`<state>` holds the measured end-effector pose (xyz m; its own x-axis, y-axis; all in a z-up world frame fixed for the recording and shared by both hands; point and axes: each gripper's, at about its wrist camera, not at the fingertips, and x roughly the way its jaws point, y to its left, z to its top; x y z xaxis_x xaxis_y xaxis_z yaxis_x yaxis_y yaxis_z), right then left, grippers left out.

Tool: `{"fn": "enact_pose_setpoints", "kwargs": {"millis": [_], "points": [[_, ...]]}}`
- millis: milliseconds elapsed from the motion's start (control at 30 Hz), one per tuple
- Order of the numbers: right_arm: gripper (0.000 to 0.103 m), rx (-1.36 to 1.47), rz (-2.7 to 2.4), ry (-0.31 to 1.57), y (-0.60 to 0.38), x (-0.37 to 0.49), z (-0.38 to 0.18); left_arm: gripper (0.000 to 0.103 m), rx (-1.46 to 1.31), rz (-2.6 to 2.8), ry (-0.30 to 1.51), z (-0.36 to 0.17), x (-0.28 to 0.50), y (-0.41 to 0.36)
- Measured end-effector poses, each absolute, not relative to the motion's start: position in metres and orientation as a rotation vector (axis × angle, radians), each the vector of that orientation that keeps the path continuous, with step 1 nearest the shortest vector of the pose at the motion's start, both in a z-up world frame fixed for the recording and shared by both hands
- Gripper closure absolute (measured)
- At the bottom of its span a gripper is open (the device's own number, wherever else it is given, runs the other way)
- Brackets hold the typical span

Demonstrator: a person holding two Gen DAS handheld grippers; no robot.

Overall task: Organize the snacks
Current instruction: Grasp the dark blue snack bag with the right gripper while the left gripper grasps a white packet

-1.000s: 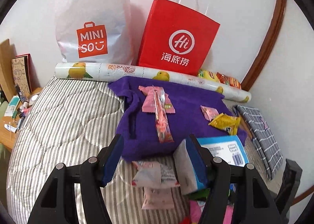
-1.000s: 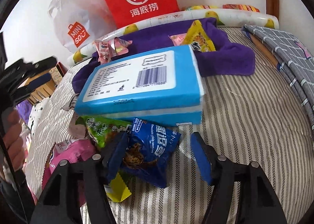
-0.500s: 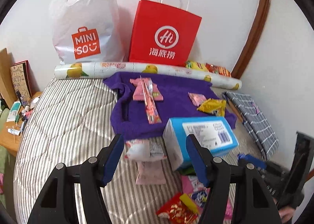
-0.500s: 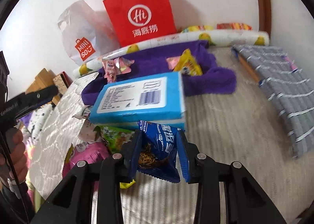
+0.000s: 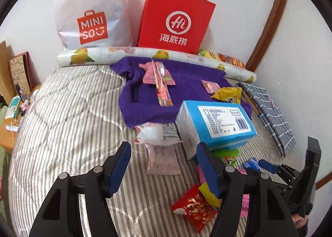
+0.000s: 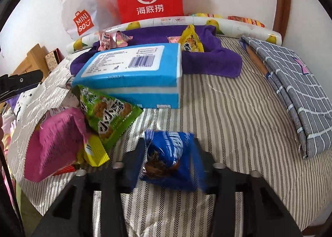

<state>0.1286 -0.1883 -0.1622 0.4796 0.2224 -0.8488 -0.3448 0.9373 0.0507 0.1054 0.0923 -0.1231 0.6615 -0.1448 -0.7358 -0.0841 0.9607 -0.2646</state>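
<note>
Right hand-held gripper [image 6: 170, 162], angled downward, jaws opening around blue packet [image 6: 168, 154]

A blue cookie packet [image 6: 170, 158] is held upright between blue fingers [image 6: 136, 166] above the striped bed [image 6: 228, 125], near its front edge. A green snack packet [image 6: 108, 114] is propped against a light blue tissue pack [image 6: 132, 69] at the bed's middle, with a magenta packet [image 6: 56, 143] and a yellow one [image 6: 94, 149] beside it. Pink packets [image 5: 155, 75] and a yellow packet [image 5: 228, 94] are laid on the purple towel [image 5: 145, 106] toward the far edge.
</note>
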Motion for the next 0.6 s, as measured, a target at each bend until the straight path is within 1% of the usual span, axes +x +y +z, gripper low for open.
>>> {"fn": "enact_pose_setpoints", "kwargs": {"millis": [33,100,167,200,233,267,367,500,600], "points": [[0.042,-0.13,0.338,1.011,-0.189,0.128,-0.164,0.04,-0.29,-0.04,0.858,-0.125,0.105,0.092],[0.041,-0.126,0.325,1.024,-0.19,0.13,-0.172,0.039,-0.292,-0.047,0.867,-0.127,0.105,0.093],[0.041,-0.13,0.318,0.997,-0.189,0.128,-0.173,0.039,-0.289,-0.057,0.88,-0.131,0.104,0.092],[0.043,-0.139,0.31,0.997,-0.188,0.129,-0.174,0.039,-0.285,-0.057,0.884,-0.132,0.105,0.093],[0.053,-0.149,0.298,0.987,-0.187,0.129,-0.173,0.04,-0.281,-0.056,0.889,-0.133,0.105,0.093],[0.058,-0.156,0.291,0.984,-0.188,0.128,-0.173,0.04,-0.281,-0.055,0.895,-0.135,0.107,0.094],[0.059,-0.118,0.319,0.985,-0.193,0.131,-0.169,0.039,-0.293,-0.068,0.911,-0.138,0.114,0.097],[0.059,-0.068,0.313,0.929,-0.205,0.138,-0.159,0.039,-0.282,-0.089,0.929,-0.143,0.13,0.096],[0.059,-0.066,0.289,0.931,-0.21,0.147,-0.162,0.037,-0.28,-0.089,0.947,-0.147,0.147,0.096]]}}
